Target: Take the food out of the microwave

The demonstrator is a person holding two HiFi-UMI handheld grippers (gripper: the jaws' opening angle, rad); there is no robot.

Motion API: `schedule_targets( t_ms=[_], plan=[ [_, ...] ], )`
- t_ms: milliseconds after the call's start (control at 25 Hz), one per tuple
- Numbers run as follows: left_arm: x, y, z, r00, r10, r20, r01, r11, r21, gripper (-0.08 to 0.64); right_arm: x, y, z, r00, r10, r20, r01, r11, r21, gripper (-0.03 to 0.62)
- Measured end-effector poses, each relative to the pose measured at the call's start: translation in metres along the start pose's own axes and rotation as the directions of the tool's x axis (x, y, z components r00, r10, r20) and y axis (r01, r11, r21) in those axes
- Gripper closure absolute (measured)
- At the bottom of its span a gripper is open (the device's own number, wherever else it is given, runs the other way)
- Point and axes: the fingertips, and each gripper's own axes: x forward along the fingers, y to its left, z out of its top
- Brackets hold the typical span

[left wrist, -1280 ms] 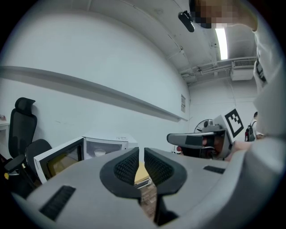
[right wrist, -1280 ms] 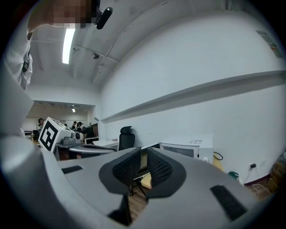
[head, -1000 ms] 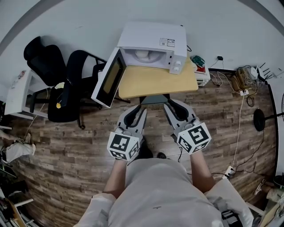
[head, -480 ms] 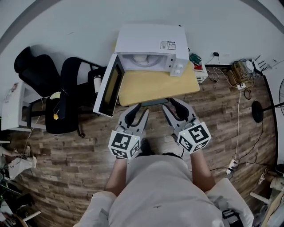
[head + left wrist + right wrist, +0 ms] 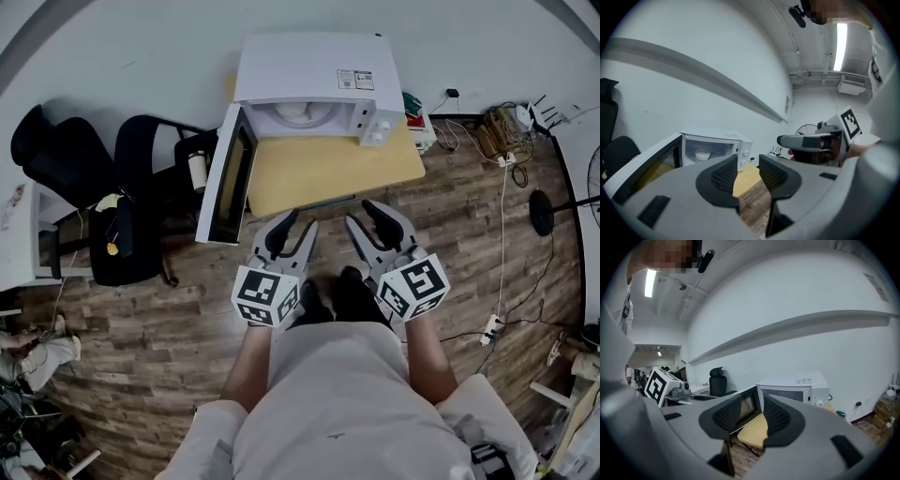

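Note:
The white microwave point(image 5: 309, 80) stands at the back of a small wooden table point(image 5: 333, 169), its door point(image 5: 225, 178) swung open to the left. A white bowl of food point(image 5: 292, 112) sits inside the cavity; the left gripper view shows the bowl point(image 5: 702, 153) too. My left gripper point(image 5: 295, 228) and right gripper point(image 5: 368, 217) hover side by side just short of the table's front edge, apart from the microwave. The jaws of both are opening, with nothing between them. In the right gripper view the microwave point(image 5: 794, 387) lies ahead to the right.
Black office chairs point(image 5: 141, 187) stand left of the open door. Cables and a power strip point(image 5: 502, 141) lie on the wooden floor at the right, with a round fan base point(image 5: 544, 211). A small red and green item point(image 5: 415, 108) sits beside the microwave.
Both grippers' jaws have spread wider. The grippers moved forward toward the table, and the microwave now looks larger and nearer in the head view.

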Motion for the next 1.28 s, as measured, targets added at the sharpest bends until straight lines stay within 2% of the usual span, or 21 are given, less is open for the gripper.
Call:
schedule_targets(
  t_ms=[240, 640, 880, 1120, 1280],
  plan=[
    [0.017, 0.015, -0.015, 0.999, 0.013, -0.041, -0.015, 0.999, -0.045, 0.423, 0.012, -0.010, -0.010, 1.000, 0.010, -0.027, -0.010, 1.000, 0.026, 0.457],
    [0.062, 0.049, -0.016, 0.998, 0.056, -0.038, -0.061, 0.988, -0.140, 0.413, 0.052, -0.044, -0.002, 0.997, 0.071, -0.025, -0.071, 0.997, 0.020, 0.453],
    [0.100, 0.072, -0.017, 0.995, 0.078, -0.054, -0.088, 0.976, -0.201, 0.405, 0.081, -0.068, 0.013, 0.992, 0.122, -0.023, -0.122, 0.992, 0.007, 0.453],
    [0.138, 0.092, -0.021, 0.991, 0.112, -0.078, -0.127, 0.966, -0.225, 0.399, 0.105, -0.091, 0.025, 0.984, 0.179, -0.019, -0.179, 0.984, -0.006, 0.453],
    [0.159, 0.105, -0.023, 0.986, 0.146, -0.084, -0.163, 0.951, -0.261, 0.399, 0.117, -0.107, 0.029, 0.977, 0.209, -0.030, -0.210, 0.978, -0.015, 0.451]
  ],
)
